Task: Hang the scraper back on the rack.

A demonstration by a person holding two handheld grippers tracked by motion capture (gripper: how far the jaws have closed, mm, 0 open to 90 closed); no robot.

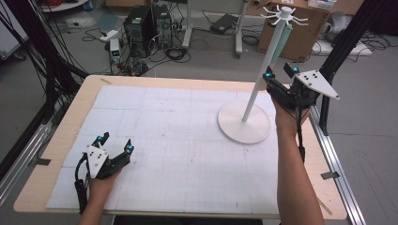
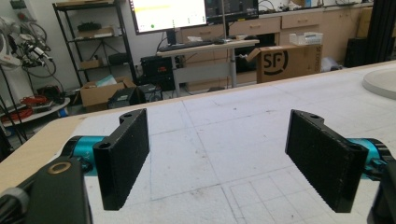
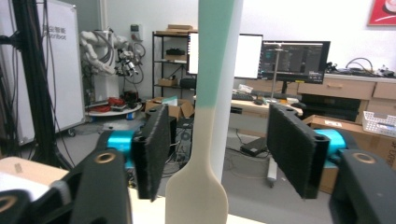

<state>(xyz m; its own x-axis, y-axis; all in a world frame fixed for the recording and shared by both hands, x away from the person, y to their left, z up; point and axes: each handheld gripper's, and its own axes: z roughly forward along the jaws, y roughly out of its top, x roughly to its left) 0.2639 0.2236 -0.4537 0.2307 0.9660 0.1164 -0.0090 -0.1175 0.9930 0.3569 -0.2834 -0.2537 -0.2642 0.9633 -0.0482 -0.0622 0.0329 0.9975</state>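
Observation:
A spatula with a pale green handle [image 3: 212, 51] and a cream blade [image 3: 196, 198] hangs upright from the hooked top [image 1: 284, 15] of a white stand, whose round base [image 1: 244, 123] sits on the table at the right. My right gripper [image 3: 219, 149] is held up at the spatula's lower end and stands open; the spatula hangs between the jaws, with a gap on each side. In the high view this gripper [image 1: 280, 74] is beside the stand's pole. My left gripper [image 1: 115, 143] rests low over the white mat at the front left, open, with nothing between its fingers [image 2: 126, 154].
A white gridded mat [image 1: 178, 140] covers most of the wooden table [image 1: 56, 140]. A black frame post [image 1: 345, 42] rises just right of the stand. Computer towers [image 1: 143, 28], cables and a cardboard box [image 1: 305, 37] lie on the floor beyond the far edge.

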